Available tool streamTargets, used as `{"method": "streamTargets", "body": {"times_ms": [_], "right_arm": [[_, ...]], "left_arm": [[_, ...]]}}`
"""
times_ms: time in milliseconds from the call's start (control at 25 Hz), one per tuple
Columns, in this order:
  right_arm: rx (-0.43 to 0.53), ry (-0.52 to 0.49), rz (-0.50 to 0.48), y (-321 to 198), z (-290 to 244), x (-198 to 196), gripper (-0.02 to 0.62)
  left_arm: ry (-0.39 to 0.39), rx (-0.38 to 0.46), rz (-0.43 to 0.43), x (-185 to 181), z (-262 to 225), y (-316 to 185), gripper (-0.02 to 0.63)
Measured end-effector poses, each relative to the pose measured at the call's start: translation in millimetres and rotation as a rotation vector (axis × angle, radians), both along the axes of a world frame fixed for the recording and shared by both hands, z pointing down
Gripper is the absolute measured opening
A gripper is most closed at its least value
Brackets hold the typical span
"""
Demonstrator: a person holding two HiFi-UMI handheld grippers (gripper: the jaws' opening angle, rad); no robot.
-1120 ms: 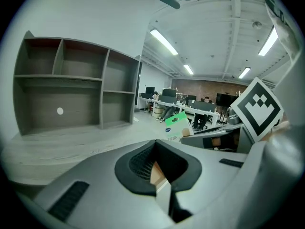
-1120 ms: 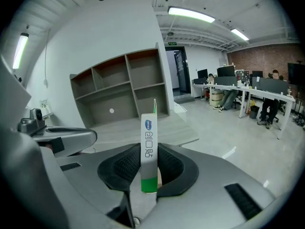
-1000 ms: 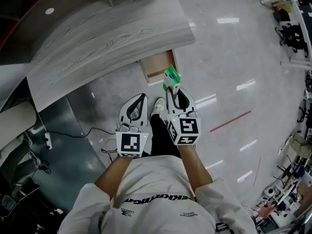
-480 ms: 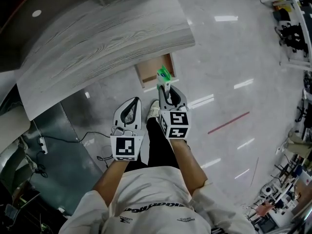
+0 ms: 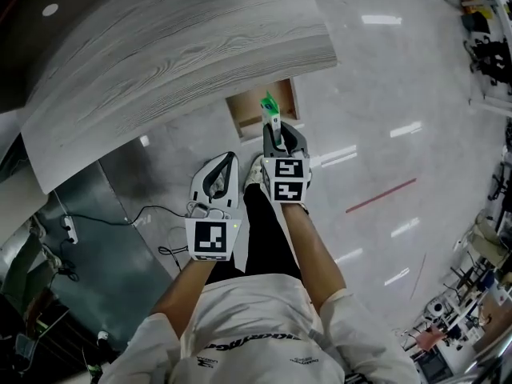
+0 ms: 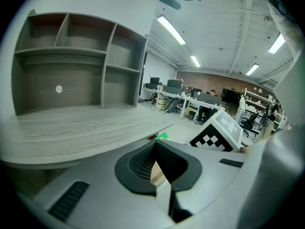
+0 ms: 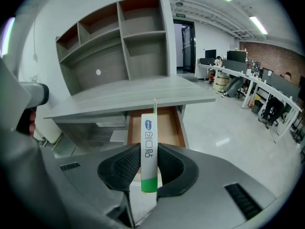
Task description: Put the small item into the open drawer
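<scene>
2 grippers: right gripper (image 7: 148,165), jaws half closed on the upright box (image 7: 148,149), holds it in front of the open drawer (image 7: 167,124); best carried over the cavity and lowered before release; left gripper (image 6: 156,146), shut and empty, idles beside.

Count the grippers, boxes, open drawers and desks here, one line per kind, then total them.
Grippers: 2, left gripper and right gripper
Box: 1
Drawer: 1
Desk: 1
Total: 5
</scene>
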State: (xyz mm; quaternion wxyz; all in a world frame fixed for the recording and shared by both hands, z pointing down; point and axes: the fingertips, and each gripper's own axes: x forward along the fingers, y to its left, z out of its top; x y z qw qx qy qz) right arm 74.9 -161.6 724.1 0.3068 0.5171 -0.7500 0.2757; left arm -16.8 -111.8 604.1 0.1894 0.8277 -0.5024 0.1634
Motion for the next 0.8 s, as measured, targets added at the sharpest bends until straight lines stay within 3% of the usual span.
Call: {"method": "streamTargets", "body": {"times_ms": [440,800], "right_arm": [[-0.078,0.069,-0.051,-16,61,-1,0.12],[-0.098,0.117,-0.085,-28,81,1,0.121]], "left_arm": [[-0.002,0.008,0.018,-1,27,-15,0.011],[-0.005,-0.009,0.017,-2,35,-24,0.011]]}}
